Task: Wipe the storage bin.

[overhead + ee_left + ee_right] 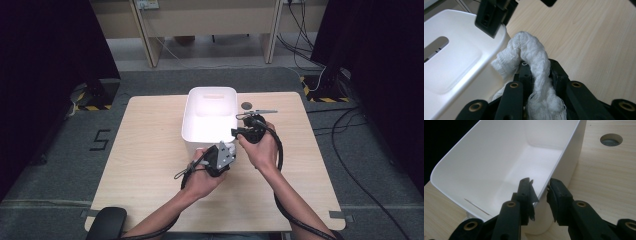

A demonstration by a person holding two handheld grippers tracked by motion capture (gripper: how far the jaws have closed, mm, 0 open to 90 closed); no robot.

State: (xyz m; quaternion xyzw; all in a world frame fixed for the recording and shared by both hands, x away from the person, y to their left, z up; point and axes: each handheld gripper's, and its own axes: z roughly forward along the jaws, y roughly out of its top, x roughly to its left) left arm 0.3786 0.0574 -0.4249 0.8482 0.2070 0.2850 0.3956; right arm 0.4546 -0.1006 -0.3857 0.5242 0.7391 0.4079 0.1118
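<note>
A twisted white cloth [534, 57] arches up from between the jaws of my left gripper [537, 68], which is shut on it. That gripper [229, 150] hovers at the near right corner of the white plastic bin [210, 117], just above the table. My right gripper [540, 188] straddles the bin's right wall [564, 152], one jaw inside and one outside, closed on the rim. In the high view the right gripper [236, 131] sits against the bin's right side. The bin's inside [486, 157] looks bare.
The bin stands on a light wooden table [150, 150] toward its far middle. A round hole [246, 105] in the tabletop and a thin grey stick-like item [262, 111] lie just right of the bin. Dark floor and cables surround the table.
</note>
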